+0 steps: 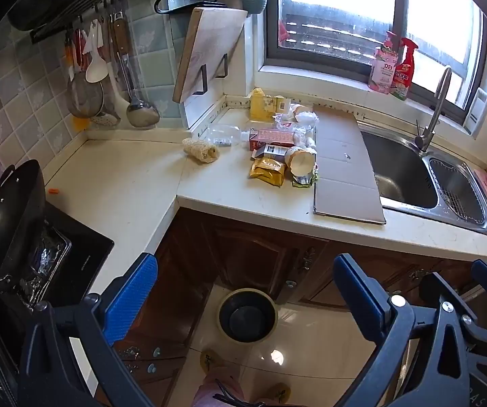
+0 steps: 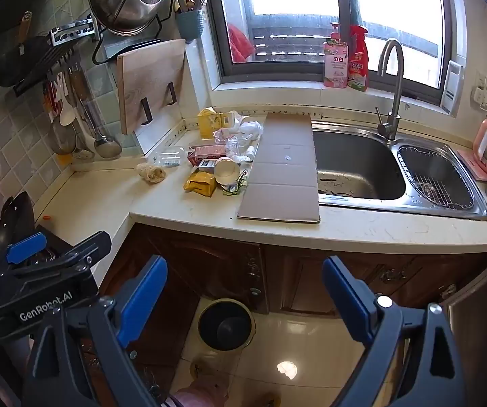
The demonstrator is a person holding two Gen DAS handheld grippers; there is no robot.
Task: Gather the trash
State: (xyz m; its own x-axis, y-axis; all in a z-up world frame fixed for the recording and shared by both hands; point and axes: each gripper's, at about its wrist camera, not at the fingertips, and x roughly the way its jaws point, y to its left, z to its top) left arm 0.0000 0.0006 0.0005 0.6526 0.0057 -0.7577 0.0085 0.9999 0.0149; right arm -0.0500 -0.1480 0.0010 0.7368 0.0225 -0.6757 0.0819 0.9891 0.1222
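A pile of trash lies on the cream counter corner: a yellow snack bag (image 1: 268, 170) (image 2: 201, 183), a torn paper cup (image 1: 300, 162) (image 2: 227, 169), a red carton (image 1: 272, 137) (image 2: 208, 153), a clear plastic bottle (image 1: 225, 134) (image 2: 170, 156), crumpled white paper (image 1: 306, 117) (image 2: 250, 128) and a yellow box (image 1: 260, 103) (image 2: 208, 121). A black bin (image 1: 247, 315) (image 2: 226, 325) stands on the floor below. My left gripper (image 1: 245, 291) and right gripper (image 2: 245, 291) are both open, empty, held above the floor in front of the cabinets.
A flat cardboard sheet (image 1: 343, 166) (image 2: 282, 169) lies beside the steel sink (image 1: 403, 173) (image 2: 358, 166) with its tap (image 2: 391, 88). A loofah (image 1: 200, 149) lies left of the pile. A black wok (image 1: 6, 220) sits on the stove. A cutting board (image 1: 209, 51) leans on the wall.
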